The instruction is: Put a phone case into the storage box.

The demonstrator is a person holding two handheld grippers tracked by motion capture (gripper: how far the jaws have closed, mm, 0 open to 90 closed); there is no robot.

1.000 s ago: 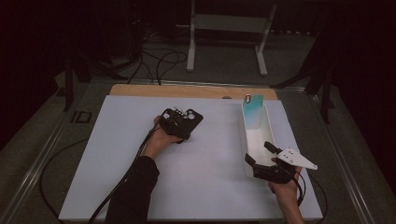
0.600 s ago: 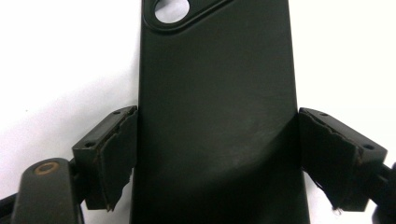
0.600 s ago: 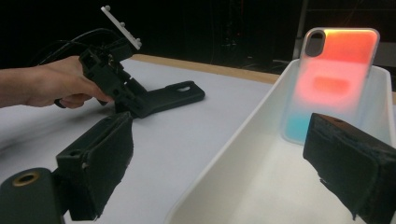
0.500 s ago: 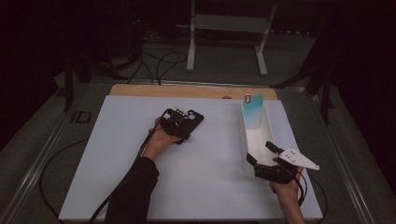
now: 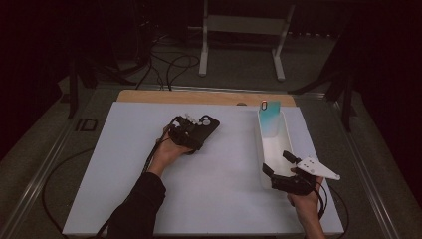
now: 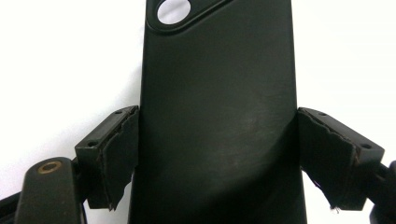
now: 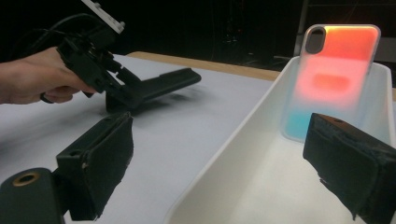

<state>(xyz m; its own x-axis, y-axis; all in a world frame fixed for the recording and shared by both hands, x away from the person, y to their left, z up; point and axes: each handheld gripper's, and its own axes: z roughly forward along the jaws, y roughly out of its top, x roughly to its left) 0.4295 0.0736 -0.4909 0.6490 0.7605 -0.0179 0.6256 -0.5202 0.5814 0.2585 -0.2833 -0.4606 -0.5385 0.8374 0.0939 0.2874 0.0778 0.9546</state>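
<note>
A black phone case [image 5: 203,124] [image 6: 215,116] sits between the jaws of my left gripper [image 5: 191,132] [image 6: 217,144], which is shut on its two long edges, near the middle of the white board. In the right gripper view the black phone case [image 7: 168,81] juts from my left gripper [image 7: 116,88], tilted, just over the board. A long white tray [image 5: 261,149] [image 7: 233,149] stands at the right. A translucent orange-and-teal phone case [image 5: 269,117] [image 7: 336,79] leans upright at its far end. My right gripper [image 5: 275,162] [image 7: 224,154] is open, straddling the tray's near left wall.
The white board [image 5: 124,159] covers the table, with a wooden strip [image 5: 199,97] along its back edge. Cables trail from both grippers. A metal stand [image 5: 244,30] and loose cables lie on the dark floor beyond the table.
</note>
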